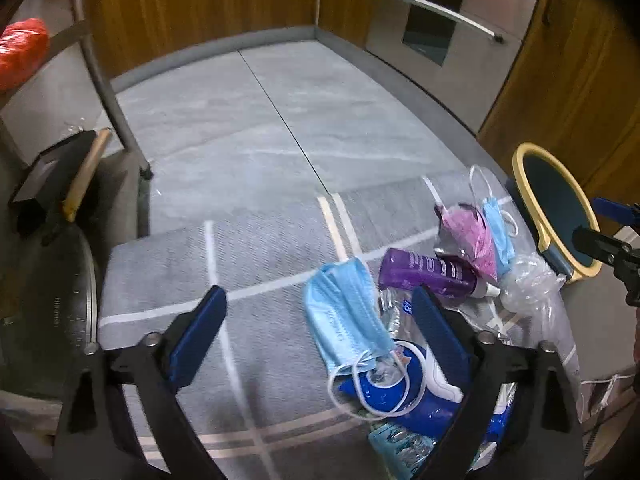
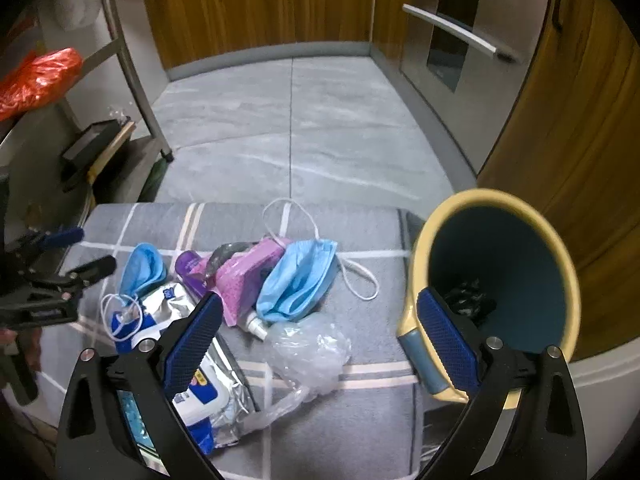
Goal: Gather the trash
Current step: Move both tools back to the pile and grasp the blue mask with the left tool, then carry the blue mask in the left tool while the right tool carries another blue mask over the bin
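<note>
Trash lies heaped on a grey checked mat [image 2: 360, 420]: two blue face masks [image 2: 298, 280], a purple bottle [image 1: 428, 272] half hidden under a pink packet [image 2: 244, 276], crumpled clear plastic [image 2: 312, 352] and a wipes pack [image 2: 200, 380] cut off by the fingers. The left gripper [image 1: 320, 320] stands spread above the nearer mask, nothing pinched. The right gripper [image 2: 320, 336] is spread too, one finger overlapping the yellow-rimmed bin [image 2: 560, 264], whose dark contents are unclear.

Light was dim and bluish; fisheye bending curved the edges into black corners, with slight motion blur throughout.
</note>
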Motion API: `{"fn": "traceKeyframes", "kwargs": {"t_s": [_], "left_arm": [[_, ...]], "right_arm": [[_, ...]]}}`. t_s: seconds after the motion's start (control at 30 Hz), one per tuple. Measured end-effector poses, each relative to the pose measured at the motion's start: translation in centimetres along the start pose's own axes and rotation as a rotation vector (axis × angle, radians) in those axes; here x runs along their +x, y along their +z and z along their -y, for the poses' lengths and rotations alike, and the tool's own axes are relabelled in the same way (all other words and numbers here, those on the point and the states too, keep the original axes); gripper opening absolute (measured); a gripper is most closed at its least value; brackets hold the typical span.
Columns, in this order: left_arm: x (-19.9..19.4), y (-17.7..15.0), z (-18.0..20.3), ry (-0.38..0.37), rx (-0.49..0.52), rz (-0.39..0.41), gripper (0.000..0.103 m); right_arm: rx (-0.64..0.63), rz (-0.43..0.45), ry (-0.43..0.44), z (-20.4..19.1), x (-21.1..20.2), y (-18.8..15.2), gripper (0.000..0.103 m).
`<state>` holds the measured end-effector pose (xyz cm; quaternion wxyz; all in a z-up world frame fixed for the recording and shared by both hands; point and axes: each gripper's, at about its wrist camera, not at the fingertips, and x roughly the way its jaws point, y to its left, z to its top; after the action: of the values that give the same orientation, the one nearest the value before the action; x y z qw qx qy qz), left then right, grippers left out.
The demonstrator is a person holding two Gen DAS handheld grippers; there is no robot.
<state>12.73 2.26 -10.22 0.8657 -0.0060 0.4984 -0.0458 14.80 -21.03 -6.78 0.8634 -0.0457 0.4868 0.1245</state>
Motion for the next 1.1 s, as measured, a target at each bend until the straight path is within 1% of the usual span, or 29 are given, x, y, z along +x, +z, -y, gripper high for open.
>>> {"fn": "traceKeyframes", "kwargs": {"t_s": [0.03, 0.1, 0.13, 0.2, 0.23, 0.27, 0.33, 0.37, 0.4, 0.47, 0.53, 0.57, 0.6, 0.63, 0.67, 0.7, 0.73, 0.8, 0.87, 1.0, 1.1], "left_arm": [[0.4, 0.0, 0.2, -0.009, 0.008, -0.015, 0.082], [1.1, -0.1, 0.6, -0.024, 0.028, -0.039, 0.072], [1.4, -0.1, 0.8, -0.030, 0.040, -0.047, 0.070], [1.8, 0.0, 0.7, -0.033, 0.044, -0.055, 0.062], [2.0, 0.0, 0.5, -0.041, 0.035, -0.061, 0.059], [2.2, 0.1, 0.3, -0.048, 0.026, -0.066, 0.054], [2.6, 0.2, -0.1, -0.059, 0.006, -0.075, 0.052], [2.7, 0.3, -0.2, -0.062, 0.004, -0.076, 0.049], [2.8, 0.3, -0.3, -0.065, 0.004, -0.080, 0.041], [3.1, 0.3, -0.3, -0.077, 0.002, -0.093, 0.032], [3.5, 0.2, -0.3, -0.080, 0.006, -0.105, 0.027], [3.6, 0.2, -0.3, -0.082, 0.009, -0.108, 0.021], [3.7, 0.2, -0.3, -0.088, 0.009, -0.112, 0.017], [3.8, 0.2, -0.3, -0.094, 0.005, -0.114, 0.015], [3.8, 0.3, -0.3, -0.096, 0.002, -0.117, 0.012], [3.8, 0.3, -0.3, -0.098, 0.001, -0.121, 0.008], [3.8, 0.2, -0.2, -0.098, 0.005, -0.124, 0.007], [3.7, 0.2, -0.1, -0.097, 0.012, -0.120, 0.007], [3.5, 0.3, -0.1, -0.104, 0.012, -0.113, 0.005], [2.6, 0.5, 0.1, -0.105, 0.002, -0.091, 0.005], [1.6, 0.5, 0.6, -0.098, 0.014, -0.073, 0.005]], "right_arm": [[0.003, -0.010, -0.005, 0.0, 0.5, 0.1, 0.096], [0.008, -0.024, -0.013, 0.0, 1.5, 0.5, 0.095], [0.009, -0.029, -0.015, 0.1, 1.9, 0.7, 0.094], [0.018, -0.040, -0.018, 0.1, 3.0, 1.2, 0.089], [0.026, -0.044, -0.022, 0.1, 3.5, 1.5, 0.083], [0.032, -0.042, -0.026, 0.2, 3.8, 1.7, 0.082], [0.051, -0.027, -0.034, 0.3, 4.4, 2.5, 0.079], [0.065, -0.009, -0.031, 0.4, 4.7, 3.1, 0.076], [0.067, -0.001, -0.031, 0.4, 5.0, 3.4, 0.075], [0.062, 0.004, -0.039, 0.4, 5.7, 3.9, 0.071], [0.066, -0.022, -0.043, 0.2, 7.1, 4.2, 0.061], [0.071, -0.037, -0.046, 0.3, 7.7, 4.2, 0.057], [0.076, -0.049, -0.048, 0.2, 8.2, 4.2, 0.054], [0.085, -0.061, -0.047, 0.3, 8.7, 4.2, 0.049], [0.102, -0.074, -0.039, 0.4, 9.2, 4.2, 0.045], [0.117, -0.085, -0.028, 0.5, 9.6, 4.1, 0.031], [0.129, -0.097, -0.017, 0.6, 9.9, 4.0, 0.016], [0.149, -0.109, -0.001, 0.9, 10.0, 3.8, 0.005], [0.157, -0.097, 0.008, 1.1, 9.3, 3.7, 0.003], [0.160, -0.071, 0.030, 1.5, 7.9, 3.7, 0.002], [0.151, -0.042, 0.042, 1.6, 6.3, 3.5, 0.002]]}}
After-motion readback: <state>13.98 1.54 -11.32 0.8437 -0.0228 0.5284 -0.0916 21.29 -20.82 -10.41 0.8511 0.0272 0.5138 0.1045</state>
